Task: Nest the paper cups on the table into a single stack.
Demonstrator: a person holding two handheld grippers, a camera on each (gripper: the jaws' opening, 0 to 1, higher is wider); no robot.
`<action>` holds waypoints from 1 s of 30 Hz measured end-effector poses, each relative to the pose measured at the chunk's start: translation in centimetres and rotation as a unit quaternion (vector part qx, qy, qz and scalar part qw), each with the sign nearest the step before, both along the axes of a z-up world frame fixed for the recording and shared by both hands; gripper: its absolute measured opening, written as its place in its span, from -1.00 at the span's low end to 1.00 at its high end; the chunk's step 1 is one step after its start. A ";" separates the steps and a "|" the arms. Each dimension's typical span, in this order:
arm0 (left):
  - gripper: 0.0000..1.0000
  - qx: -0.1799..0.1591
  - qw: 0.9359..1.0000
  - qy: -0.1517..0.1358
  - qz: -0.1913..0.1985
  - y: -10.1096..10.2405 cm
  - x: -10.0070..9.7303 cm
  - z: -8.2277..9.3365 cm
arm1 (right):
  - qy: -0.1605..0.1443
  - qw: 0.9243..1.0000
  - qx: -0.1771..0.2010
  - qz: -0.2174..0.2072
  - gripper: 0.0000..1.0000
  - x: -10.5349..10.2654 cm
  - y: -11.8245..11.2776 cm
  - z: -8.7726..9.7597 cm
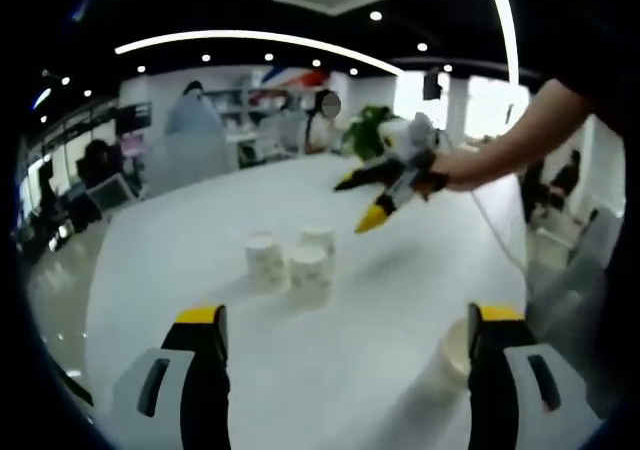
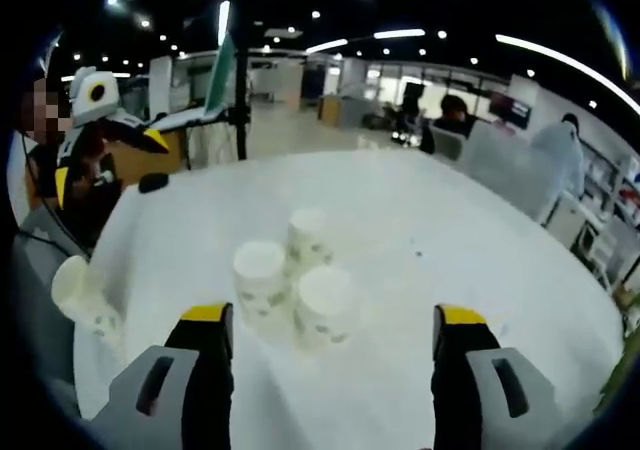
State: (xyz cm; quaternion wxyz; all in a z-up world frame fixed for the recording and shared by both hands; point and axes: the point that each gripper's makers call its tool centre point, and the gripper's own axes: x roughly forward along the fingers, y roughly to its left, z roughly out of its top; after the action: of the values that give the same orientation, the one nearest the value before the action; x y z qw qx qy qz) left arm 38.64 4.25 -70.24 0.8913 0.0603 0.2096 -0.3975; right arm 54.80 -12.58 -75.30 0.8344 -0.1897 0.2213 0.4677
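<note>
Three white paper cups with a faint green print stand close together in the middle of the round white table (image 1: 190,240): one cup on the left (image 1: 263,259), one in front (image 1: 310,273), one behind (image 1: 319,237). A fourth cup (image 1: 455,350) sits apart by my left gripper's right jaw. My left gripper (image 1: 348,315) is open and empty, short of the group. My right gripper (image 1: 358,202) hovers open beyond the cups, held by a hand. In the right gripper view the trio (image 2: 300,275) lies just ahead of my open right gripper (image 2: 334,315); the lone cup (image 2: 80,288) is at far left, under my left gripper (image 2: 108,160).
The table's edge (image 2: 560,370) curves round on all sides. A cable (image 1: 495,225) trails across the table from the right hand. A green plant (image 1: 365,130) stands at the far side. People and office desks are in the background.
</note>
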 end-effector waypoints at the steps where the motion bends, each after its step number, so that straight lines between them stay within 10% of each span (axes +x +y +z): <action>1: 0.97 0.000 1.000 0.000 0.001 0.0 0.0 0.0 | 0.000 1.000 -0.001 0.001 0.58 0.0 0.0 -0.1; 30: 0.97 -0.002 1.000 0.004 0.015 -0.1 0.5 -0.1 | 0.008 0.999 -0.027 0.045 0.30 2.0 1.7 -1.8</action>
State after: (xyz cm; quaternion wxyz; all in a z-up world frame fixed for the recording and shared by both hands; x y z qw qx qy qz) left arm 39.14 4.17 -70.39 0.8966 0.0541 0.2130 -0.3845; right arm 56.82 -10.91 -77.07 0.8056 -0.2183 0.2314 0.4998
